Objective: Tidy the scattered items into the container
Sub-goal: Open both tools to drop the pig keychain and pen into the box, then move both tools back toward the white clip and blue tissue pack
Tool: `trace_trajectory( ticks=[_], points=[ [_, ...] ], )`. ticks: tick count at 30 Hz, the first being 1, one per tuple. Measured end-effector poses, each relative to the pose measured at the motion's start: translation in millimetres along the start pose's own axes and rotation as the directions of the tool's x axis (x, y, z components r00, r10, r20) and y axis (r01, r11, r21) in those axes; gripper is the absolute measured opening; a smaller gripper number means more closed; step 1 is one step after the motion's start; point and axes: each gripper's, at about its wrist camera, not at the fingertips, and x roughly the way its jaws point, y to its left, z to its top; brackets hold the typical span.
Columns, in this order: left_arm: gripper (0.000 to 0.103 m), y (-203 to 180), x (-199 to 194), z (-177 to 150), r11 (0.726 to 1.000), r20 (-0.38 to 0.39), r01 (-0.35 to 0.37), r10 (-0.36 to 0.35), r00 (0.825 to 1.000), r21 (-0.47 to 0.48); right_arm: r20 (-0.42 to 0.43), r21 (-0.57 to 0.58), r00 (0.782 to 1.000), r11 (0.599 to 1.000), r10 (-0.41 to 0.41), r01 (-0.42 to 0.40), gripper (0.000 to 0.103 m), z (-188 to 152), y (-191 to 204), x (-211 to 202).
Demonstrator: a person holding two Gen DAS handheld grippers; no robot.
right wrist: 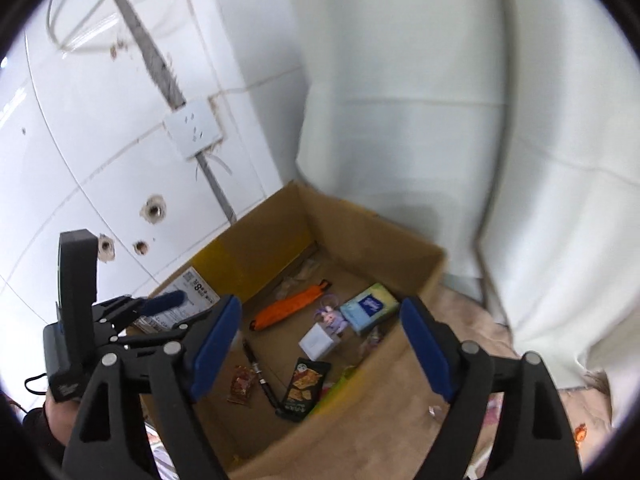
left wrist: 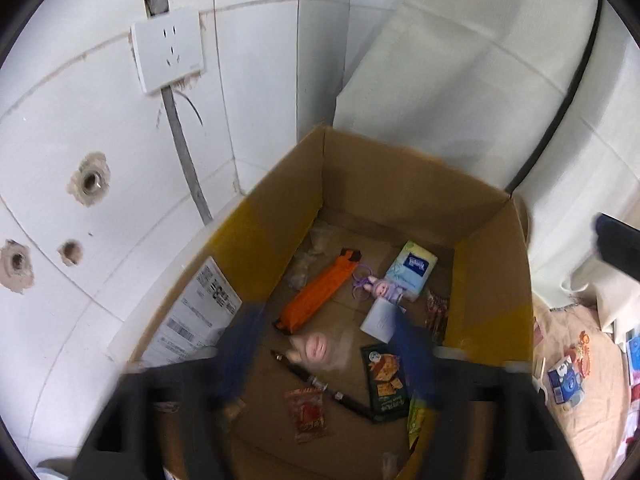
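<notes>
Both grippers over cardboard box: left gripper jaws spread, blurred pink item between them, apparently dropping in; right gripper spread, empty, farther back.

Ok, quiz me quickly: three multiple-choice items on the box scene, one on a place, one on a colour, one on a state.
1. Where is the orange pouch?
A in the box
B outside it
C held in a claw

2. What colour is the cube beside the doll?
A black
B white
C red

3. How is the right claw?
A shut on an item
B out of view
C open and empty

Answers:
1 A: it lies on the box floor.
2 B: both views show it white.
3 C: its blue fingers stand wide apart, gripping nothing.
</notes>
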Motion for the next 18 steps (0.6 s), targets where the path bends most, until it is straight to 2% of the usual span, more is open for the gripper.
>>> trace_trajectory(
  ticks=[3,8,12,16,18],
  points=[
    [0.103,-13.8,-13.4,6.2,0.999,0.019,0.005,-0.005,1.000,0.040,0.036,0.032,0.997,0.997,-0.068,0.067,0.090,-4.9,-21.7,-31.3],
    [0.103,-44.4,-56.1,19.1,0.993,0.102,0.088,-0.096,0.990,0.074,0.102,0.126,0.985,0.984,-0.140,0.126,0.093,-22.7,-71.8,-96.5],
    [0.103,-91.4,-90.1,26.1,0.972,0.134,0.193,-0.211,0.968,0.133,0.151,0.176,0.958,0.960,-0.245,0.218,0.097,-47.1,-106.5,-149.2],
    [0.103,-141.3,-104.2,23.3,0.962,0.150,0.217,-0.242,0.959,0.167,0.125,0.187,0.927,0.926,-0.353,0.328,0.098,-76.6,-130.8,-186.7],
    [0.103,-167.2,-102.9,17.2,0.949,0.143,0.260,-0.286,0.947,0.180,0.116,0.194,0.912,0.910,-0.393,0.367,0.098,-92.0,-138.7,-198.9]
  ],
)
